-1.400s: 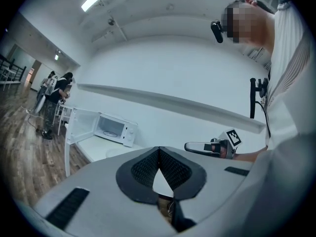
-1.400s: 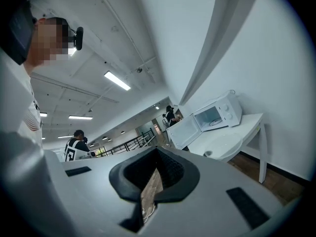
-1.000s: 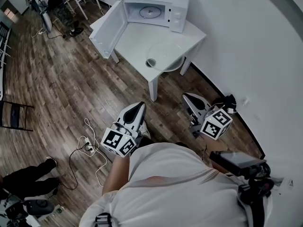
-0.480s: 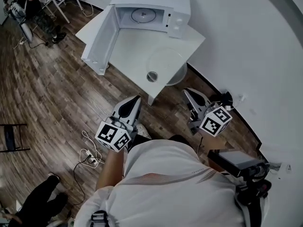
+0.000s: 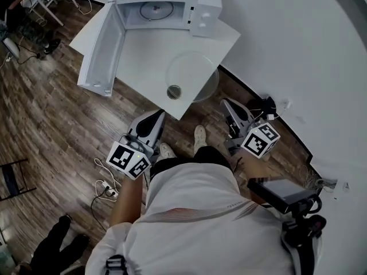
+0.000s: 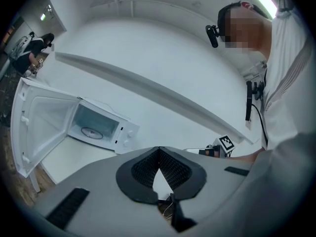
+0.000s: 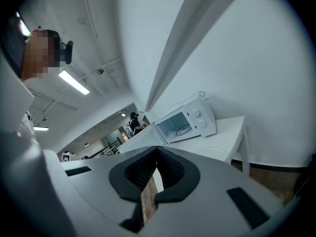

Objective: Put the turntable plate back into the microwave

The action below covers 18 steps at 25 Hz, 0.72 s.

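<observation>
a wood-plank floor [image 5: 51, 113] and a white wall are seen around a white table [image 5: 143, 50], on which a white microwave [image 5: 198, 4] is set at the far end with its door [image 5: 102, 47] swung wide open. a ring [image 5: 156, 7] is seen on the floor of the open cavity. the glass turntable plate [image 5: 192, 73] is laid flat on the table in front of the microwave, outside it, near the table's right-hand edge, over which its rim appears to reach slightly. a small round piece [image 5: 174, 91] is seen at the plate's near rim. the left gripper [image 5: 156, 117] and the right gripper [image 5: 228, 105] are held low over the floor on the near side of the table, well apart from the plate and pointed toward it. in the left gripper view the left gripper [image 6: 158, 151] is shown with its jaws brought together at the tips and nothing held between them, the microwave [image 6: 101, 127] being visible beyond. in the right gripper view the right gripper [image 7: 157, 150] is likewise shown fully closed and empty, with the microwave [image 7: 190, 120] and the table [image 7: 224, 130] ahead. a power strip with cables [image 5: 109, 189] is seen on the floor to the left.
</observation>
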Available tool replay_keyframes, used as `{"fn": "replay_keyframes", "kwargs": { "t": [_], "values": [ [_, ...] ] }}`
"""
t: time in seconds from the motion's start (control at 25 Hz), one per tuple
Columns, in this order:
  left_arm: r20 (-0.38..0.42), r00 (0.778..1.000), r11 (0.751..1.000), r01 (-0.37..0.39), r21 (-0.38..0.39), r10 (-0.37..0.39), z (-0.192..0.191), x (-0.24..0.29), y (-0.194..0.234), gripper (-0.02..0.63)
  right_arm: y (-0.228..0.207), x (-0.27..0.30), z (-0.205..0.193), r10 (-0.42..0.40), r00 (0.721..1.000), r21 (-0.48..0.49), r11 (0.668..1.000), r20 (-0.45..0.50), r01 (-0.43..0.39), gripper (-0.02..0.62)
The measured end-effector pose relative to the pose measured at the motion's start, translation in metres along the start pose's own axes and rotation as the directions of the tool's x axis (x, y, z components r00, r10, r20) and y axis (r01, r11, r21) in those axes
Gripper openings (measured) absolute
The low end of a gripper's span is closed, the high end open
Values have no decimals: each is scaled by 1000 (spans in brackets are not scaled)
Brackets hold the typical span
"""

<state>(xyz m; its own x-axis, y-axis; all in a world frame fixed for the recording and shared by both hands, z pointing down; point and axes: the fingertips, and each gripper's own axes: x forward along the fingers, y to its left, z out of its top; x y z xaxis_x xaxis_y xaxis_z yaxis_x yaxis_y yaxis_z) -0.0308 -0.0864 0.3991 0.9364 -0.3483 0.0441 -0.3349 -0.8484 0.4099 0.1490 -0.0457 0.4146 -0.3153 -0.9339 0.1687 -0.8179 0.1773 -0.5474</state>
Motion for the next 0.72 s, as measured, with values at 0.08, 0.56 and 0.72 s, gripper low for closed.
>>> {"fn": "replay_keyframes", "kwargs": {
  "t": [0.08, 0.56, 0.72],
  "values": [
    [-11, 1000, 1000, -18, -4, 18, -4, 11, 3, 11, -20, 6, 1, 15, 1000, 30, 999, -8, -15, -6],
    [-90, 978, 981, -190, -29, 187, -33, 92, 21, 11, -162, 42, -24, 147, 982, 307, 946, -118, -105, 149],
    [-121, 965, 969, -239, -57, 231, -49, 104, 27, 11, -204, 50, -62, 139, 970, 386, 921, -200, -52, 204]
  ]
}}
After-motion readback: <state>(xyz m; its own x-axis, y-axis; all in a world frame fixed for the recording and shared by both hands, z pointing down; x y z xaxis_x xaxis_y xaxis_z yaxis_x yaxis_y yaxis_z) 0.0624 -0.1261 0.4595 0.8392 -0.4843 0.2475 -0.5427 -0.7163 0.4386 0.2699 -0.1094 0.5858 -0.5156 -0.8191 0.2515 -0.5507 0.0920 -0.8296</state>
